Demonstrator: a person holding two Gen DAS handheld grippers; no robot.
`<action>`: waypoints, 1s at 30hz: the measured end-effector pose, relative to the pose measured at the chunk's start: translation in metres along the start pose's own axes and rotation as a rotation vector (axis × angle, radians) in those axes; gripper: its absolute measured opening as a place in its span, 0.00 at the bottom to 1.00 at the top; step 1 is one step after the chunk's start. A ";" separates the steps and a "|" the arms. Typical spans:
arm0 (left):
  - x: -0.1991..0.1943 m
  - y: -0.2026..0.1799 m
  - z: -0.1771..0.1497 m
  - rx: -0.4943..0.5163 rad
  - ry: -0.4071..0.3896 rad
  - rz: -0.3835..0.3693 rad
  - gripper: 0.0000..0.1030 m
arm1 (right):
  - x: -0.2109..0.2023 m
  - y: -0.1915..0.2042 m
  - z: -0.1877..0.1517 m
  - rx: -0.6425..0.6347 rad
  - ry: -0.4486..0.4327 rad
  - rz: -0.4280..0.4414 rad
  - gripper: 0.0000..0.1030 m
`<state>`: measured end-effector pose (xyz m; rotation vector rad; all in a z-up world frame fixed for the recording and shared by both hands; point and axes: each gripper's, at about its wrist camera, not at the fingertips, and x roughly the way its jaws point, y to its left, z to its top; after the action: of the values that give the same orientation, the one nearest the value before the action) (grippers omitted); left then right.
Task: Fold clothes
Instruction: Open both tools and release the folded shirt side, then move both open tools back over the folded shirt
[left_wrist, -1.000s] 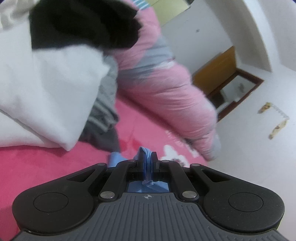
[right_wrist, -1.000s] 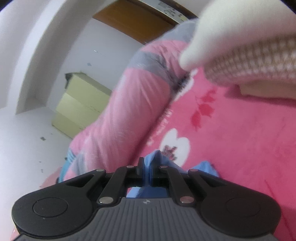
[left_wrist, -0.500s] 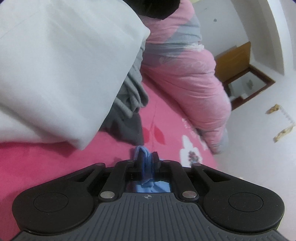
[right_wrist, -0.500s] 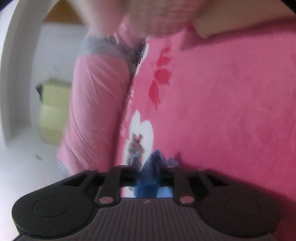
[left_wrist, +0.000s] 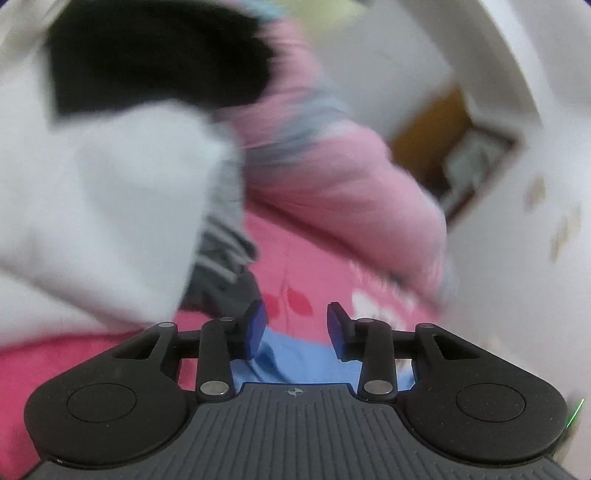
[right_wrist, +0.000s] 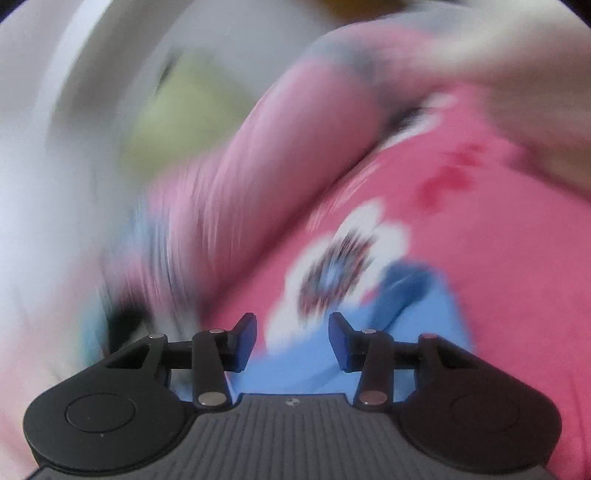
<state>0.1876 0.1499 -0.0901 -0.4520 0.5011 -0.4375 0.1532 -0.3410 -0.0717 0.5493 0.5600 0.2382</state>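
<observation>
Covering bed: pink blanket (left_wrist: 295, 266), apparently floral.

Motion-blurred quilt (right_wrist: 236, 192), blue garment (right_wrist: 424, 295)

I can read no text, label or number in either wrist view (both are motion-blurred).

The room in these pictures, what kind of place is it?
Most likely a bedroom in a home. The work surface looks like a bed with a pink flowered blanket, a rolled pink quilt lies along it, and piled clothes sit beside a blue garment.
</observation>
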 end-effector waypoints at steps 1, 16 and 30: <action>-0.001 -0.012 -0.006 0.089 0.023 0.002 0.35 | 0.012 0.027 -0.004 -0.108 0.055 -0.019 0.34; 0.034 -0.017 -0.047 0.303 0.223 0.063 0.35 | 0.195 0.101 -0.009 -0.464 0.329 -0.212 0.17; 0.058 -0.003 -0.019 0.226 0.222 0.161 0.36 | 0.124 0.094 -0.002 -0.339 0.255 -0.041 0.19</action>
<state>0.2221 0.1130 -0.1236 -0.1437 0.6885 -0.3853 0.2477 -0.2178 -0.0755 0.1783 0.7596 0.3594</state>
